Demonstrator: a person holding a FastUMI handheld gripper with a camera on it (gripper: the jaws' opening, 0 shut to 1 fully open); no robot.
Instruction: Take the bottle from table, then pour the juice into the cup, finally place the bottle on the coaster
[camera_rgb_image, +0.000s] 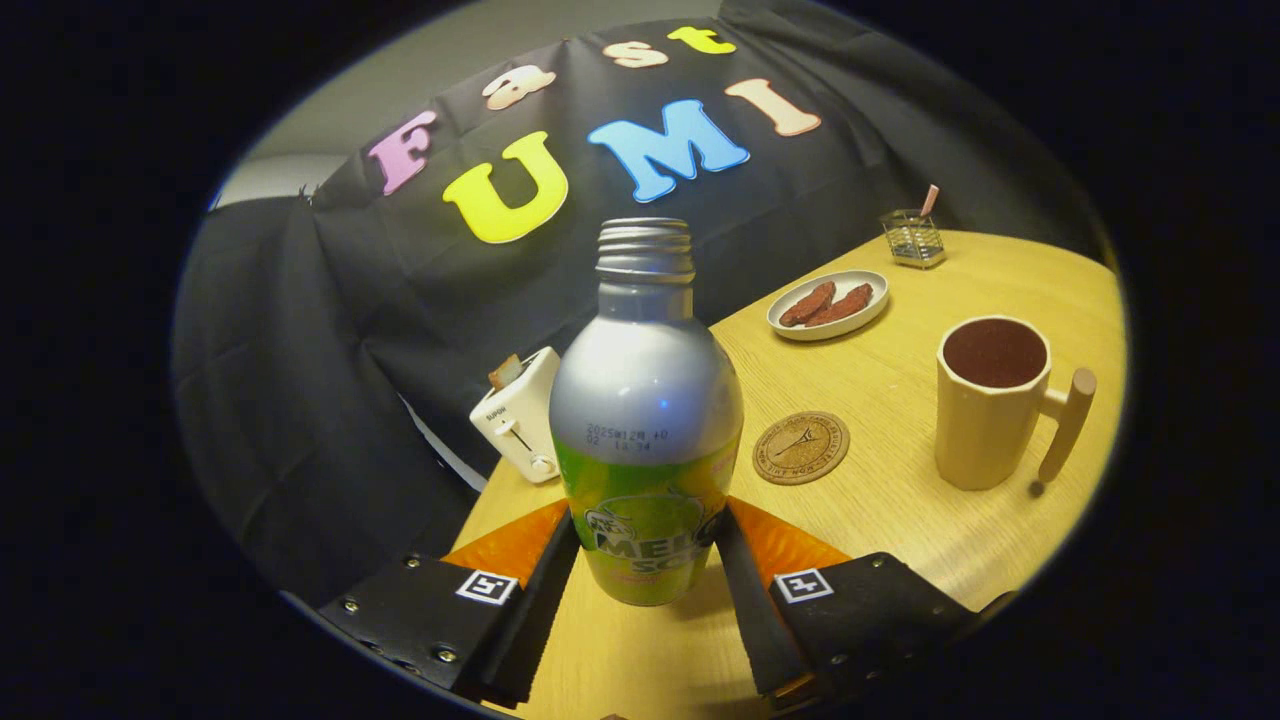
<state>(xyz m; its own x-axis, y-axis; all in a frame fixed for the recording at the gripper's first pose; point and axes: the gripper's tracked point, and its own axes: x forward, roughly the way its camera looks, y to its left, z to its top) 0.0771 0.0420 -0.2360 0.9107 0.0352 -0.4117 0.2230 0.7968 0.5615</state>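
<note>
A metal bottle (645, 400) with a silver shoulder, a green label and a bare threaded neck stands upright between my fingers. My gripper (645, 530) is shut on the bottle's lower body, with a finger pressing on each side. Whether the bottle's base rests on the wooden table (900, 520) or hangs just above it, I cannot tell. A round cork coaster (800, 448) lies just beyond the right finger. Further right stands a cream cup (990, 400) with a wooden handle; its inside looks dark reddish-brown.
A small white toaster (520, 415) with a slice in it stands left of the bottle at the table's edge. Behind the coaster is a white plate (828, 303) with brown pieces. A wire holder (912, 238) stands at the far end by the black cloth wall.
</note>
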